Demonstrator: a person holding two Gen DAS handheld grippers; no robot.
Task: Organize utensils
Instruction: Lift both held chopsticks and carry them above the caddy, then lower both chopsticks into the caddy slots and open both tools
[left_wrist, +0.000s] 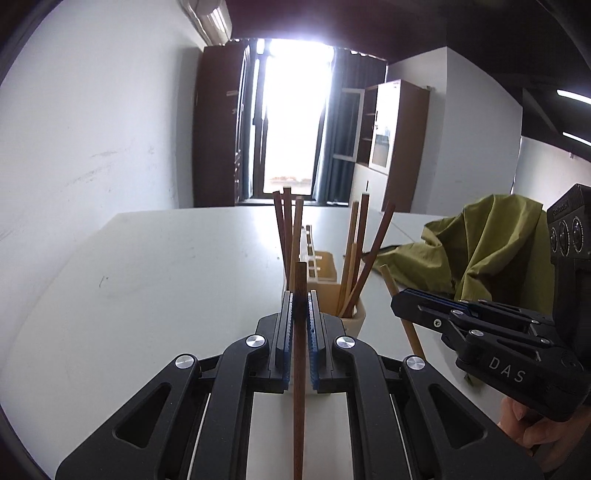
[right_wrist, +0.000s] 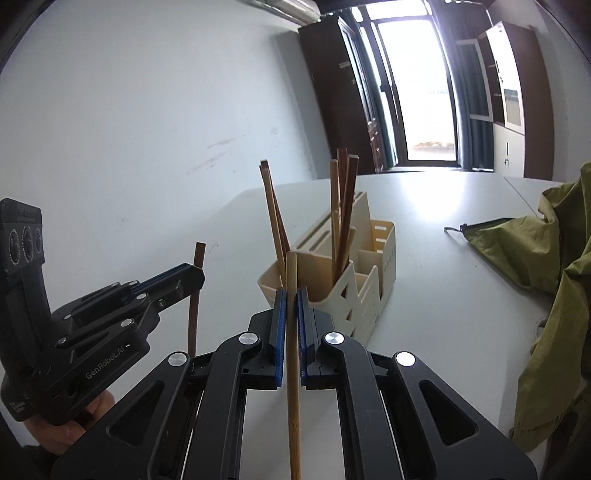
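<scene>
My left gripper (left_wrist: 300, 295) is shut on a dark brown chopstick (left_wrist: 298, 387), held upright just in front of the cream utensil holder (left_wrist: 354, 317). My right gripper (right_wrist: 291, 291) is shut on a lighter wooden chopstick (right_wrist: 293, 387), also upright, close to the holder (right_wrist: 365, 291). Several chopsticks (right_wrist: 341, 206) stand in the holder's compartments. Each gripper shows in the other's view: the right one (left_wrist: 397, 304) to the right of the holder, the left one (right_wrist: 197, 275) to its left with its dark chopstick (right_wrist: 194, 317).
The holder stands on a white table (left_wrist: 166, 280). A crumpled olive-green cloth (right_wrist: 546, 266) lies on the table to the right, also in the left wrist view (left_wrist: 480, 243). A white wall runs along the left; a bright window and brown cabinets are at the far end.
</scene>
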